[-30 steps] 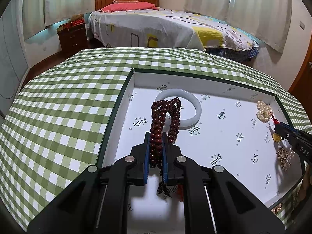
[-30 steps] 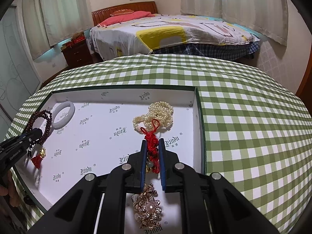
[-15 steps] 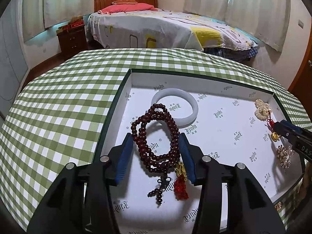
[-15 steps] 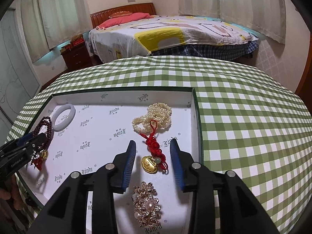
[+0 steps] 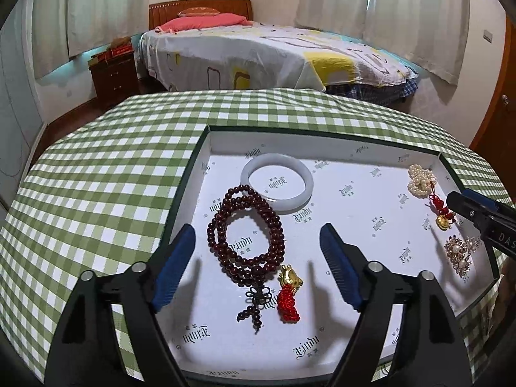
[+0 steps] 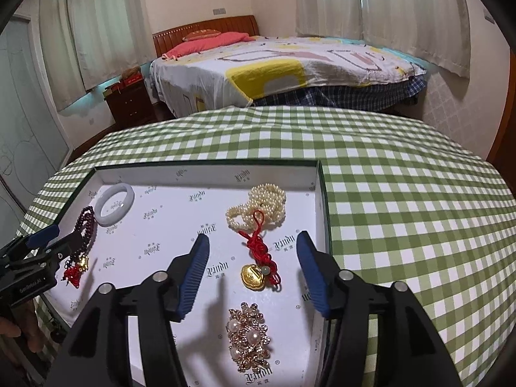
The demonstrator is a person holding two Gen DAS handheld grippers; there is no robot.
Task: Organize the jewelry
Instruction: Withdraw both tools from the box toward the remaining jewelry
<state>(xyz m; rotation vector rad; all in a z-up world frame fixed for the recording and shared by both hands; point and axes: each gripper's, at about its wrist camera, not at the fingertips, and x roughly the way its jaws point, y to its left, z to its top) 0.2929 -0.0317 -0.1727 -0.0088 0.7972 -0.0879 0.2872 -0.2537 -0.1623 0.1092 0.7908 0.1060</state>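
The left tool (image 5: 258,248) has just been opening; its blue pads stand apart, clear of the dark red wooden bead bracelet (image 5: 246,242) lying between them in the shallow white-lined box (image 5: 354,148) on the green-checked bench (image 5: 96,174). The right tool (image 6: 253,269) has likewise just been opening, straddling the white pearl strand with red knot and gold charm (image 6: 258,225), seemingly untouched.

We see a dark red bead string (image 5: 248,242) lying coiled on the white floor of the tray (image 5: 354,154), its gold charm and red tassel (image 5: 288,293) trailing toward us. A white bangle (image 5: 277,183) lies flat, touching the beads' far side. A pearl strand (image 6: 258,206) with red knot and gold charm (image 6: 253,275) lies near the right wall, a gold, pearl-set brooch (image 6: 248,335), perhaps, below it.
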